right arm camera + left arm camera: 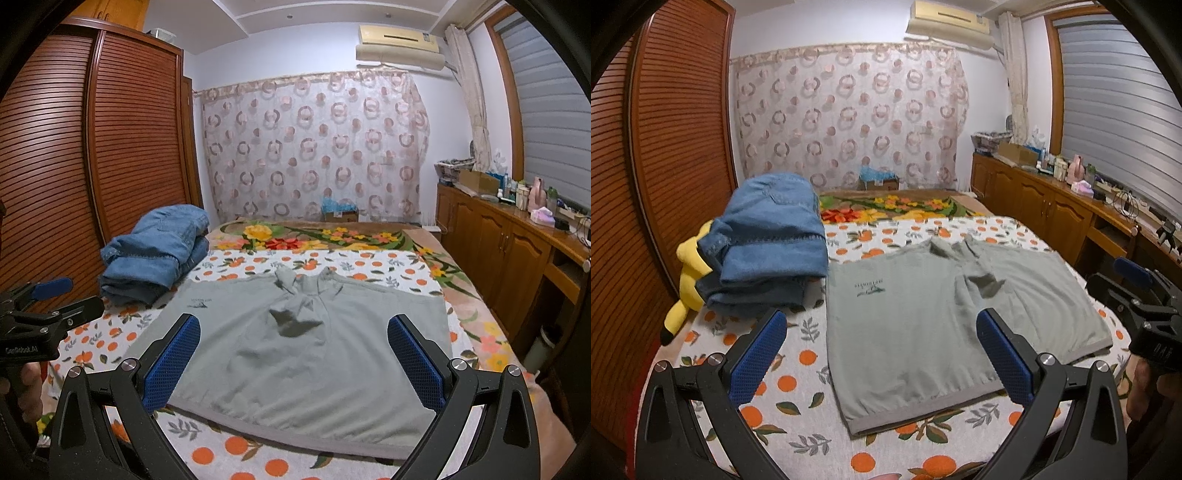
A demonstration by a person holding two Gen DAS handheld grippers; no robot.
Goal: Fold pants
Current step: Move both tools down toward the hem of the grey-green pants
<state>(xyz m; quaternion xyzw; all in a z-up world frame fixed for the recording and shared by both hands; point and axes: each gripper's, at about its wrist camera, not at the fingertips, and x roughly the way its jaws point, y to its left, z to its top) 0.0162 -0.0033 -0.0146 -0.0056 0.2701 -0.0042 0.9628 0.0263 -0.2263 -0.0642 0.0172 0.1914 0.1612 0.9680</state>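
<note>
Grey shorts [923, 325] lie spread flat on the bed, waistband and drawstring at the far side, hems toward me; they also show in the right wrist view [310, 354]. My left gripper [881, 347] is open and empty, held above the shorts' near left part. My right gripper [293, 354] is open and empty, held above the shorts' near middle. The right gripper shows at the right edge of the left wrist view [1134, 291]. The left gripper shows at the left edge of the right wrist view [48, 306].
A folded stack of blue denim [768, 243] sits at the shorts' far left, also in the right wrist view [155, 254]. A yellow plush toy [687, 280] lies beside it. The orange-print bed cover [775, 384] lies under everything. A wooden wardrobe [74, 158] stands left, wooden cabinets [517, 254] right.
</note>
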